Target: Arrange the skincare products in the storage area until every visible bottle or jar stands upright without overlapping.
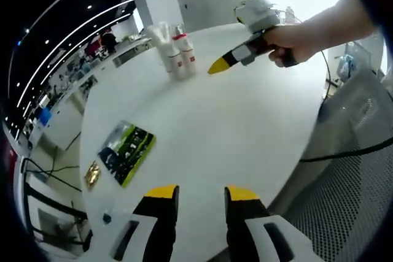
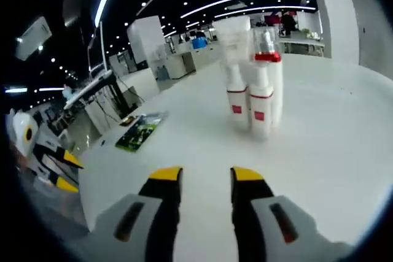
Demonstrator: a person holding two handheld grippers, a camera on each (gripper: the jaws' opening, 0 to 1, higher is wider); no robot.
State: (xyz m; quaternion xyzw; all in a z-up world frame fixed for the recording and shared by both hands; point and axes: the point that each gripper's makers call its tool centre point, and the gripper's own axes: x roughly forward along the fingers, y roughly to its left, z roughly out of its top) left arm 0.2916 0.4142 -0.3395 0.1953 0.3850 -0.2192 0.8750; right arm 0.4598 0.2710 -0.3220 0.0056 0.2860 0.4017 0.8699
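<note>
A tight cluster of white bottles (image 1: 176,50) with red labels stands upright at the far side of the round white table (image 1: 233,127). In the right gripper view the bottles (image 2: 255,87) are straight ahead, a short way beyond my right gripper (image 2: 206,176), which is open and holds nothing. A hand holds my right gripper (image 1: 218,65) just right of the bottles, its yellow tips pointing at them without touching. My left gripper (image 1: 202,193) is open over the near table edge, far from the bottles, and the left gripper (image 2: 70,173) sits low at the left.
A green and black flat packet (image 1: 127,151) lies on the table near the left edge, with a small gold item (image 1: 92,174) beside it. The packet (image 2: 142,131) is left of the bottles. A mesh chair (image 1: 350,170) stands at the right. Office desks lie beyond.
</note>
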